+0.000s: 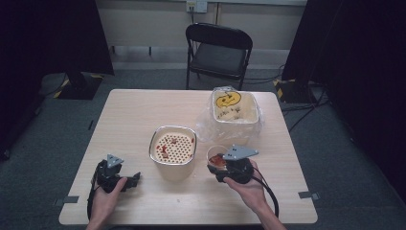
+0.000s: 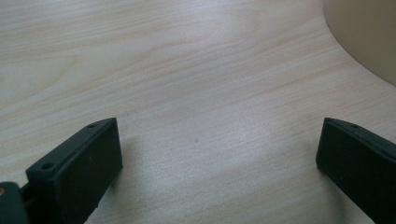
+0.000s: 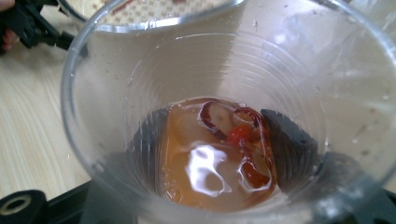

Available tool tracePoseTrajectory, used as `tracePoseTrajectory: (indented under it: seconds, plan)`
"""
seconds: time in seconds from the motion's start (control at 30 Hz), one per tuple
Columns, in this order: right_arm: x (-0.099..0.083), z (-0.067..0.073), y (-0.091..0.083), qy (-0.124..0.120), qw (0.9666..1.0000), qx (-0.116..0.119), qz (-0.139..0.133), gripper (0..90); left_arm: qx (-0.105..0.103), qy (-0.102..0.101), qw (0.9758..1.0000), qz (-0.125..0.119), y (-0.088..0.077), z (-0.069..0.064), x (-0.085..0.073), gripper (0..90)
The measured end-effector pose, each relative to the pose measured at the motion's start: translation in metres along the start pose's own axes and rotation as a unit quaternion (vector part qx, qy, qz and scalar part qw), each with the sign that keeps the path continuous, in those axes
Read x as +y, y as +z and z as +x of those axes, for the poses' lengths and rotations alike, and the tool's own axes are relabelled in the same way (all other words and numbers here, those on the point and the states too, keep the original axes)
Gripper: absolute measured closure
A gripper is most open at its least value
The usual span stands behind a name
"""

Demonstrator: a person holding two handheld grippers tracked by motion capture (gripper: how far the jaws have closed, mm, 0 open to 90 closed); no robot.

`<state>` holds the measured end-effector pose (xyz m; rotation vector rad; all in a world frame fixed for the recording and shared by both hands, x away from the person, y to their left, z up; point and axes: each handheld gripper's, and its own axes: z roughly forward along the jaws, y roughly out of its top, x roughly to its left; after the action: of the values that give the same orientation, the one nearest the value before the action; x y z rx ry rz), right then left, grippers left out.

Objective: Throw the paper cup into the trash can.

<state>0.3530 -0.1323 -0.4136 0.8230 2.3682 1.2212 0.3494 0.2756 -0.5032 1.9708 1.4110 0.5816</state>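
Amber liquid with red pieces sits in the clear plastic cup point(image 3: 224, 140), clamped between the right gripper point(image 1: 225, 168)'s jaws. Pouring into the cream perforated strainer tub point(image 1: 173, 146), just left of it, looks undone. Left gripper point(image 1: 119, 179) rests wide apart, holding nothing.

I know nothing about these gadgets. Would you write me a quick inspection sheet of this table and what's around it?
Surface: pale wood table, dry where bare.
Job's things: clear cup with amber liquid and red bits; cream strainer pot with red scraps on its holed insert.
Clutter: tub in a plastic bag, yellow smiley inside.
Grippers: left hand-held gripper open over bare wood; right hand-held gripper shut on the cup, beside the pot.
Cables: black cable trailing from the right gripper; more on the floor at right.
Surroundings: folding chair beyond the table, dark curtains both sides, grey carpet.
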Motion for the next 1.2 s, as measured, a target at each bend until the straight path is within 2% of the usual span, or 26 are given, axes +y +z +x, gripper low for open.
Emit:
tracePoseTrajectory:
  seconds: [0.07,0.23,0.4,0.5,0.6,0.7,0.77,0.93,1.07,1.17,1.2]
  plan:
    - [0.006,-0.001,-0.003,0.003,1.0000,-0.001,-0.003,44.3,0.000,0.000,1.0000,0.000,0.000,0.000,0.000,0.0]
    - [0.026,-0.002,-0.013,-0.011,0.9999,-0.007,-0.009,44.4,0.000,0.000,1.0000,0.000,0.000,0.000,0.000,0.0]
    - [0.049,-0.004,-0.019,-0.036,0.9987,-0.032,-0.018,44.6,0.000,0.000,1.0000,0.000,0.000,0.000,0.000,0.0]
    - [0.062,-0.006,-0.017,-0.049,0.9977,-0.044,-0.016,44.6,0.000,0.000,1.0000,0.000,0.000,0.000,0.000,0.0]
    - [0.075,-0.005,-0.012,-0.071,0.9952,-0.066,-0.014,44.6,0.000,0.000,1.0000,0.000,0.000,0.000,0.000,0.0]
    - [0.086,-0.003,-0.008,-0.087,0.9934,-0.073,-0.014,44.7,0.002,0.000,1.0000,0.000,0.000,0.000,0.000,0.0]
    - [0.095,-0.001,-0.003,-0.107,0.9907,-0.084,-0.006,44.8,0.004,-0.001,1.0000,0.001,0.000,0.000,0.000,0.0]
    - [0.109,0.005,0.012,-0.168,0.9783,-0.120,0.017,45.2,0.004,-0.002,1.0000,0.000,0.000,-0.001,0.000,0.0]
    - [0.118,0.009,0.022,-0.193,0.9728,-0.125,0.027,45.6,0.004,-0.001,1.0000,0.001,0.000,0.000,0.000,0.0]
    - [0.125,0.012,0.030,-0.220,0.9652,-0.135,0.041,45.7,0.004,-0.001,1.0000,0.001,0.000,0.000,0.000,0.0]
    - [0.127,0.013,0.033,-0.235,0.9605,-0.142,0.045,45.8,0.004,-0.001,1.0000,0.001,0.000,0.000,0.000,0.0]
